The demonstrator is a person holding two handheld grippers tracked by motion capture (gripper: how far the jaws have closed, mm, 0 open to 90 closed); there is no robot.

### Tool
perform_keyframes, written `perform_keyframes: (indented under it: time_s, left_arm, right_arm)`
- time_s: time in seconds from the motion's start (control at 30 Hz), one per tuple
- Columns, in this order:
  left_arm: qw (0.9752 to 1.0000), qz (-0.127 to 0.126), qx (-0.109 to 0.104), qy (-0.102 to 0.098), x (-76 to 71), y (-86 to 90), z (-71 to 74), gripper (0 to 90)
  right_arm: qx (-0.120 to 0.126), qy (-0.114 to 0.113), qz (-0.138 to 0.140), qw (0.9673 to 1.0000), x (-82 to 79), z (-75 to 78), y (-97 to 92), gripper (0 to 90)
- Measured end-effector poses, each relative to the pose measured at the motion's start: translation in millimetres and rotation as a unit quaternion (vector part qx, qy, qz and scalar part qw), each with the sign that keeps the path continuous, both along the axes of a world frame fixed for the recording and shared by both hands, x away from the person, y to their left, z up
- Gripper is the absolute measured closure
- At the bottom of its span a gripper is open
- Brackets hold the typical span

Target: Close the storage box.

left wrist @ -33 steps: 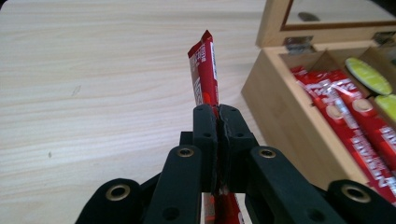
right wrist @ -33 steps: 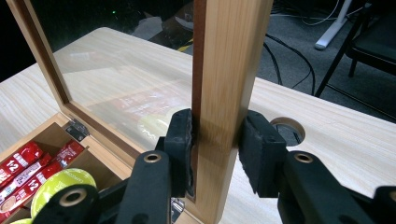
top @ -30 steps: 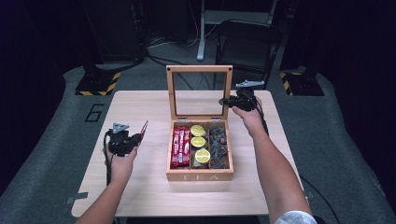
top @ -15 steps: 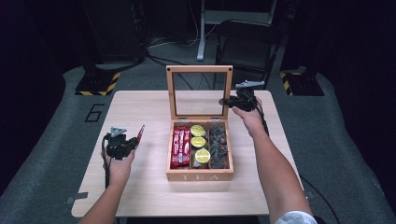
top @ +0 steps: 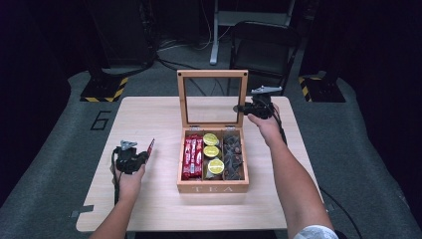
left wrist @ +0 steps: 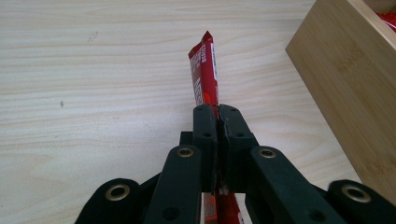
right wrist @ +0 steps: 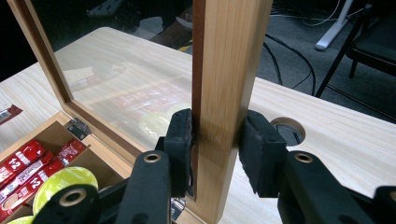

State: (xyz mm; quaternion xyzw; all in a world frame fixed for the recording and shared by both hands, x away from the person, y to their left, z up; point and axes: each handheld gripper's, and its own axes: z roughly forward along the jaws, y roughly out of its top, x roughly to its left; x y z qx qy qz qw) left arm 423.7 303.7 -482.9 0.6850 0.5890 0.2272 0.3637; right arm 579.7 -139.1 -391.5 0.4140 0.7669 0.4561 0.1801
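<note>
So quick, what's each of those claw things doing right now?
Left gripper: closed, holding a red sachet.
Right gripper: closed on the tea box's lid frame.

Even overhead light is brightening the table (top: 149,114) while the surrounding floor is staying dim. The high view is looking soft and grainy. The lid's glass (right wrist: 126,88) is catching pale reflections, and the near jaws are blurring slightly.

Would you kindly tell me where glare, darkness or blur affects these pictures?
High view: the table is evenly lit, the surrounding floor dark. Right gripper view: the glass lid carries pale reflections. Left gripper view: the red packet is sharp, the near jaws softer.
</note>
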Motion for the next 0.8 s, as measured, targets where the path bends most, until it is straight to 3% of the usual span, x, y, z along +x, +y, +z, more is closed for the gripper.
perform_keyframes:
  time_s: [0.13,0.3,0.8]
  left_arm:
    - [1.0,0.002,0.003,0.008,1.0,-0.3,-1.4,86.0]
    - [0.9998,0.011,-0.007,0.013,3.3,-2.0,-6.4,86.0]
    - [0.9992,0.023,0.005,0.033,5.4,0.7,-21.7,85.3]
  right_arm:
    - [-0.001,0.0,0.0,1.0,-0.2,0.3,0.1,64.9]
    - [-0.002,0.001,0.001,1.0,-0.7,0.9,0.0,64.9]
    - [0.0,0.002,0.003,1.0,-1.2,0.8,-0.6,64.9]
